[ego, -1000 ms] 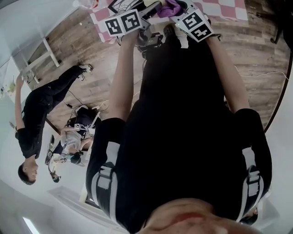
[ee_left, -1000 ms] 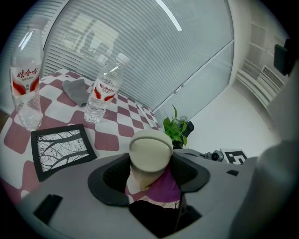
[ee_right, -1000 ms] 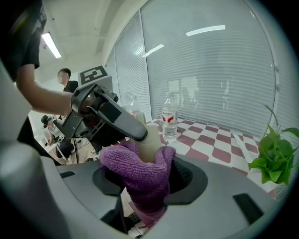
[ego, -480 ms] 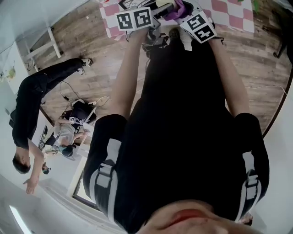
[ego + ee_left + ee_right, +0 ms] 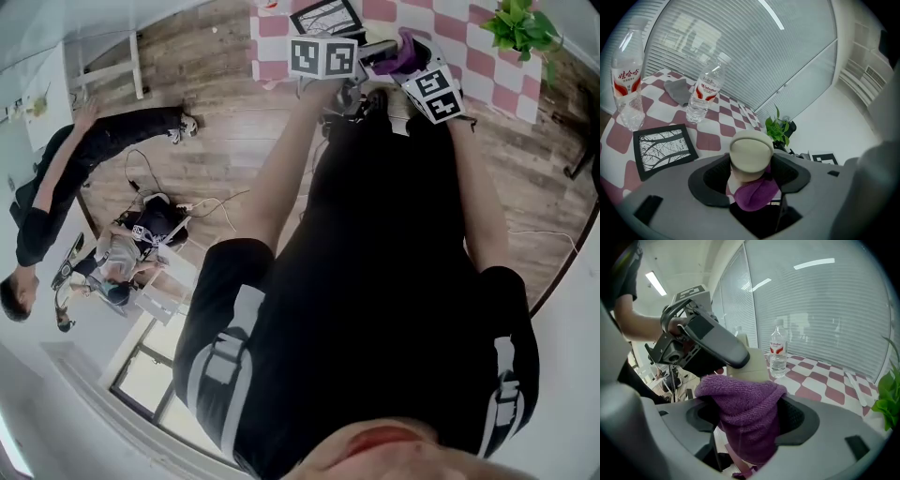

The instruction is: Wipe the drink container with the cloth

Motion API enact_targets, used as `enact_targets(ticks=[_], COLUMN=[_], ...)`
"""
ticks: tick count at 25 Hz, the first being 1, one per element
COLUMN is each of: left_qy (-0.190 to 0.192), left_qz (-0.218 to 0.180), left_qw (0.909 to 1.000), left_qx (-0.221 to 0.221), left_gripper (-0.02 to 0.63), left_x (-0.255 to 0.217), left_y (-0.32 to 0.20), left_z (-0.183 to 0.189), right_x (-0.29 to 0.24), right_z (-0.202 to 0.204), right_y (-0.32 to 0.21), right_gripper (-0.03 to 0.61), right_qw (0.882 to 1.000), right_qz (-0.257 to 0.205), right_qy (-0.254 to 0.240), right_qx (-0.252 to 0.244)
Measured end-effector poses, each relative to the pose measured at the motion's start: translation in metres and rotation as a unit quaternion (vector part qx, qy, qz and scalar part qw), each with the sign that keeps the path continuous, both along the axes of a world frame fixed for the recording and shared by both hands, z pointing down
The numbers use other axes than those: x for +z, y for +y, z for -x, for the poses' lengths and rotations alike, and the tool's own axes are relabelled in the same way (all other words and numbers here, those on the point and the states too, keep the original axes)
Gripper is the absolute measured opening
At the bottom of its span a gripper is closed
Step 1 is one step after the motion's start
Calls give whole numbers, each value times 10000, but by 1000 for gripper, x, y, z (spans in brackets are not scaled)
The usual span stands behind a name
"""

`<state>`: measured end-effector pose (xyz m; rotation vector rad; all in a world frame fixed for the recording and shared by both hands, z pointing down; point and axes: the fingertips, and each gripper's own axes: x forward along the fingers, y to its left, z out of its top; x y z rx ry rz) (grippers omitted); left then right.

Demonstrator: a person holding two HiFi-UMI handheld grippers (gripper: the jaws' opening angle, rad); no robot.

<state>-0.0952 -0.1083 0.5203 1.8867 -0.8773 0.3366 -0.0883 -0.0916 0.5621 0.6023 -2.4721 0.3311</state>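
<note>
In the left gripper view a cream drink container (image 5: 751, 152) with a rounded lid stands between the jaws of my left gripper (image 5: 750, 174), which is shut on it. A purple cloth (image 5: 747, 420) hangs between the jaws of my right gripper (image 5: 751, 420) and lies against the container's side (image 5: 757, 366). Those jaws have just been opening; the right pad stands apart from the cloth. The same cloth (image 5: 757, 194) shows below the container in the left gripper view. In the head view both grippers meet at the table's near edge, with the cloth (image 5: 405, 54) between them.
On the pink-and-white checked tablecloth (image 5: 712, 140) stand two water bottles (image 5: 628, 79) (image 5: 708, 89), a grey rag (image 5: 677, 89) and a black-framed mat (image 5: 663, 147). A green plant (image 5: 516, 28) stands at the table's right. One person (image 5: 84, 159) lies on the wooden floor and another (image 5: 131, 253) sits there, at the left.
The head view has shifted, so more of the checked table and the plant show. Both marker cubes sit lower and further right in the picture. The person on the floor has moved.
</note>
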Motion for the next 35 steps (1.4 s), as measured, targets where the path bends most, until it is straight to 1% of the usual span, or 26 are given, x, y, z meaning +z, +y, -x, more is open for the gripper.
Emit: enact_targets(ticks=[4,9,14,19,22,25,30,32,35], left_qy=[13,6,15,-58,-73,-71,-185,-221,-325], left_qz=[25,3,-73,-72,-182,-407,-593,-756,-1038], left_qw=[10000,10000,9999,10000,9997,9989,9959,9932,9859], left_qx=[-31,-78,-88,-4,117,236,666,856,1268], left_gripper=[290,288,288,287,287,285,285,285,285], left_x=[2,3,2,5,4,-3,1,-2,-4], left_y=[4,1,7,16,16,12,21,18,22], left_z=[1,5,10,14,12,14,8,7,2], right_x=[16,33,50,67,67,60,47,38,22], right_z=[-6,-12,-20,-27,-31,-25,-23,-18,-9], right_y=[11,8,17,28,26,23,29,24,24], right_gripper=[348,354,356,359,359,359,359,357,357], right_qw=[9996,9993,9983,9972,9959,9947,9917,9910,9884], right_qz=[143,319,440,589,689,770,1026,1026,1036], right_qy=[200,113,284,303,342,307,28,-75,-222], right_qx=[-112,-133,-253,-342,-472,-612,-774,-860,-1085])
